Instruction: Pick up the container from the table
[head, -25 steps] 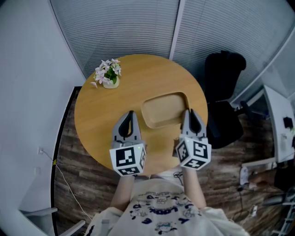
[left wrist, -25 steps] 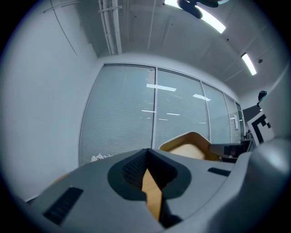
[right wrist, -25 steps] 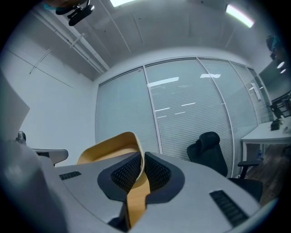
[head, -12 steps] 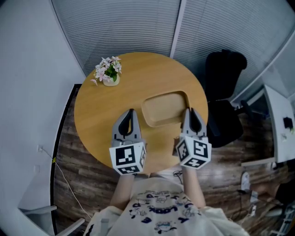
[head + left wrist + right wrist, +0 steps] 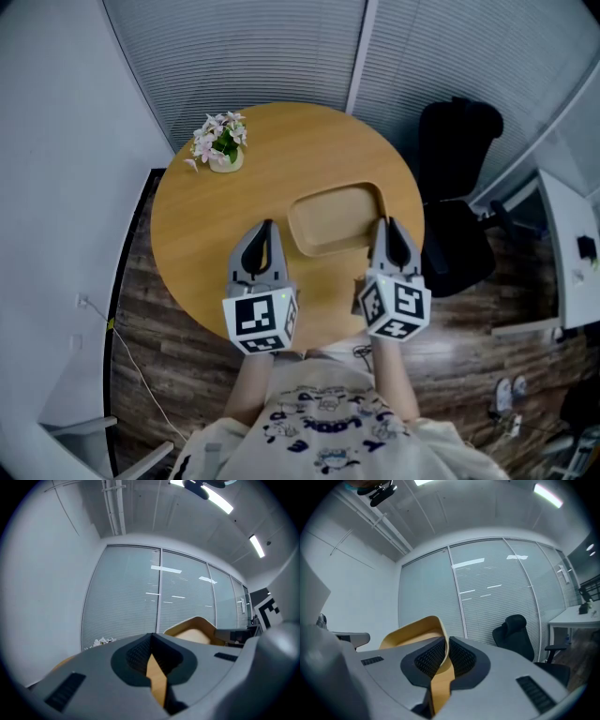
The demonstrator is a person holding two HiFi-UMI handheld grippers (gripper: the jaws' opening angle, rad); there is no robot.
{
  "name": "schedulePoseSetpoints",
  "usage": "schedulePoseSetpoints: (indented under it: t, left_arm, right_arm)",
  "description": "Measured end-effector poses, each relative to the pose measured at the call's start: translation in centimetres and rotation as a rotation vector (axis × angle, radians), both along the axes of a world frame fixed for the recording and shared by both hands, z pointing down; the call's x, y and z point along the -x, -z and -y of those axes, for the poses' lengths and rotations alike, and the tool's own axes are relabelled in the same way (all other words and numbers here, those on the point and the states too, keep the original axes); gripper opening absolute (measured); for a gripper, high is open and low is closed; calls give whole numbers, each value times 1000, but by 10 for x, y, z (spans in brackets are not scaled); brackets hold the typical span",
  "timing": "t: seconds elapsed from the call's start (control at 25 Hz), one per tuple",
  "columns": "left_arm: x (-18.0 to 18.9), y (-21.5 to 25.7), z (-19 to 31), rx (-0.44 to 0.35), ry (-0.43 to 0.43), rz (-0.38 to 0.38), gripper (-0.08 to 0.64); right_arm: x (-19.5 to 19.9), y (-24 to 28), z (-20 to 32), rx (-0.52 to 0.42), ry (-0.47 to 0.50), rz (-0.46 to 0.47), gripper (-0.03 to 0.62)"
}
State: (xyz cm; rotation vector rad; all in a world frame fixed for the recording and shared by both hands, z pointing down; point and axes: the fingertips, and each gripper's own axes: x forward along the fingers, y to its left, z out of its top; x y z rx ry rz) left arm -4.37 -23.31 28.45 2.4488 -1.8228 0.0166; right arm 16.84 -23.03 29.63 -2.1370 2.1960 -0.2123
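The container is a shallow tan wooden tray [image 5: 336, 219] lying right of centre on the round wooden table [image 5: 197, 234]. My right gripper [image 5: 385, 231] is at the tray's near right corner, shut on its rim; in the right gripper view the tan rim of the tray [image 5: 412, 632] runs between the dark pads of that gripper [image 5: 443, 646]. My left gripper [image 5: 264, 234] hovers just left of the tray, apart from it and shut with nothing in it. The left gripper view has that gripper [image 5: 150, 639] closed, with the tray [image 5: 192, 632] off to its right.
A small pot of pink and white flowers [image 5: 220, 145] stands at the table's far left. A black office chair [image 5: 455, 178] is right of the table, with a white desk [image 5: 572, 253] beyond. Blinds cover the glass wall behind. A person's torso is at the near edge.
Almost nothing differs; the view has shifted a little and both grippers keep their places beside the tray.
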Motion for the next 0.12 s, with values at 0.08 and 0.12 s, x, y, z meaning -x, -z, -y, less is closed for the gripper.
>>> schedulePoseSetpoints:
  t: [0.08, 0.12]
  left_arm:
    - [0, 0, 2, 0, 0, 0, 3]
    - [0, 0, 2, 0, 0, 0, 3]
  right_arm:
    - [0, 0, 1, -1, 0, -1, 28]
    - [0, 0, 2, 0, 1, -1, 28]
